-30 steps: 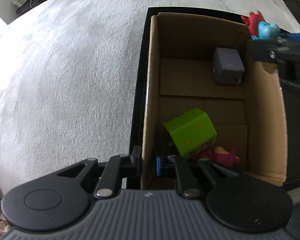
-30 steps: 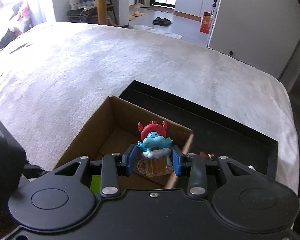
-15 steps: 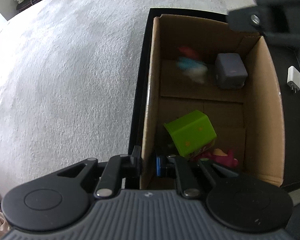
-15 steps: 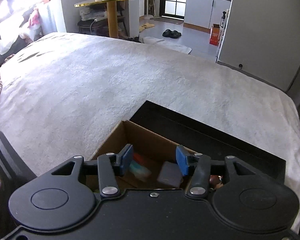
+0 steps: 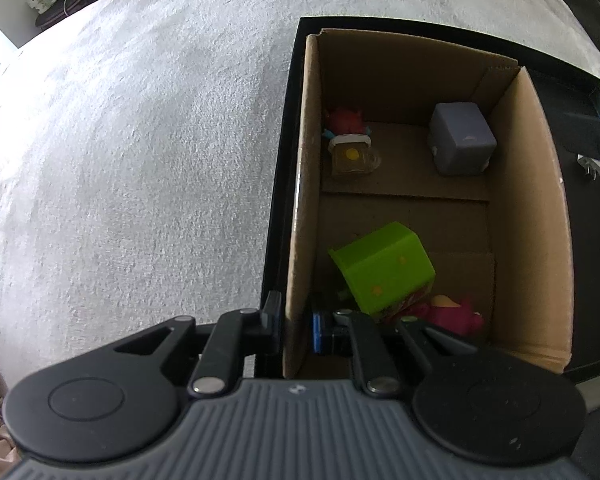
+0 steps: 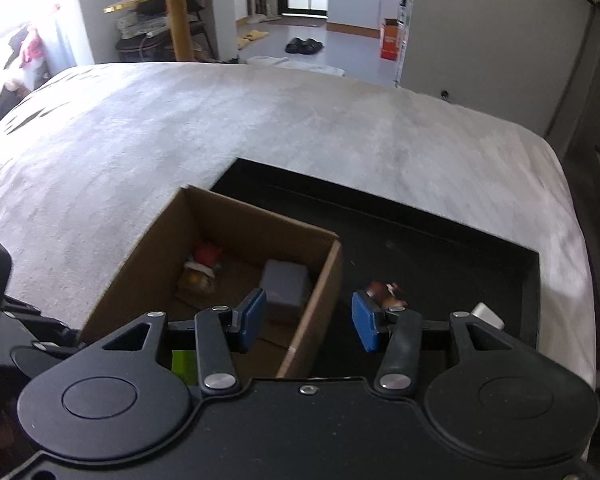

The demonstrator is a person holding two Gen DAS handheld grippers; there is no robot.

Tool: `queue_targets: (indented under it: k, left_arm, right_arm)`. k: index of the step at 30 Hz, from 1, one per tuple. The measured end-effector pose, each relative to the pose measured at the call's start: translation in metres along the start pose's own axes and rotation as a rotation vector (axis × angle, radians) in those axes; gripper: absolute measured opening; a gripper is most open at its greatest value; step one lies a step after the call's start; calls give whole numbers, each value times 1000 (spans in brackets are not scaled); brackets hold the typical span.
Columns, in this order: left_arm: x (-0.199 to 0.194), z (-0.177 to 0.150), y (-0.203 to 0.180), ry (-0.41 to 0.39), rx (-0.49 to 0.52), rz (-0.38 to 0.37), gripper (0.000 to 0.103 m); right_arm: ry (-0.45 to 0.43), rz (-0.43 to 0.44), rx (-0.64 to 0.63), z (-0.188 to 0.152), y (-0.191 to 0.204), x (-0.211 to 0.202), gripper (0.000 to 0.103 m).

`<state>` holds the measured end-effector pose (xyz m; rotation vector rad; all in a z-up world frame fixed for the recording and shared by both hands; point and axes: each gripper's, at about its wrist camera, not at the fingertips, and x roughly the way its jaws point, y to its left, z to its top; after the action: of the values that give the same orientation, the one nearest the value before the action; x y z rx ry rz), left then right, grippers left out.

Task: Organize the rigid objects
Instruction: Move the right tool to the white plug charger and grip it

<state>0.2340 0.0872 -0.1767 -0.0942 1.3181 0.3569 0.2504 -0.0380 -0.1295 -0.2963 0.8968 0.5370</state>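
A cardboard box [image 5: 536, 216] stands on a black tray [image 6: 440, 248]. Inside lie a red-hatted blue figurine with a beer mug [image 5: 350, 146], a grey cube [image 5: 460, 144], a green block [image 5: 384, 268] and a pink toy [image 5: 456, 318]. My left gripper [image 5: 296, 326] is shut on the box's left wall near its front corner. My right gripper [image 6: 306, 322] is open and empty above the box's right wall [image 6: 320, 300]. A small brown figurine [image 6: 386, 294] lies on the tray just past the right fingertip. The dropped figurine [image 6: 202, 266] and cube [image 6: 284, 288] show in the right wrist view.
A white charger plug [image 5: 590, 164] lies on the tray right of the box; it also shows in the right wrist view [image 6: 488, 316]. The tray rests on a pale grey bedcover [image 6: 220, 128]. A yellow table [image 6: 176, 12] and room floor lie beyond.
My right gripper opened and dropped the blue figurine into the box's far left corner, then drew back to the right and opened wider. My left gripper kept its hold on the box wall.
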Motion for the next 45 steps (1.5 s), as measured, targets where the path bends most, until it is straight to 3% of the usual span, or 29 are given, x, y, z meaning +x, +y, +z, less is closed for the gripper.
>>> queue_targets:
  k: [10,22,31,39,41,45]
  left_arm:
    - [3,1,-8,10,30,41,14]
    - [6,4,-17,31,54,97,17]
    - [7,6,-21,45,69,121,18]
    - [8,7,-26,51,83,144,18]
    - [8,7,-27,52,89,152,19]
    - [9,7,-30,56,96,165,19]
  right_arm:
    - [11,-83,12,-21,-29,3,48]
    - [28,-104,158,-35,-91,11,49]
    - [36,-147,235,-33,-119,35,65]
    - [72,-180,309,-35,-146,64,69]
    - [76,-185,326,-36,-151,68,77]
    - [90,-199,356,-38,-162,79,79]
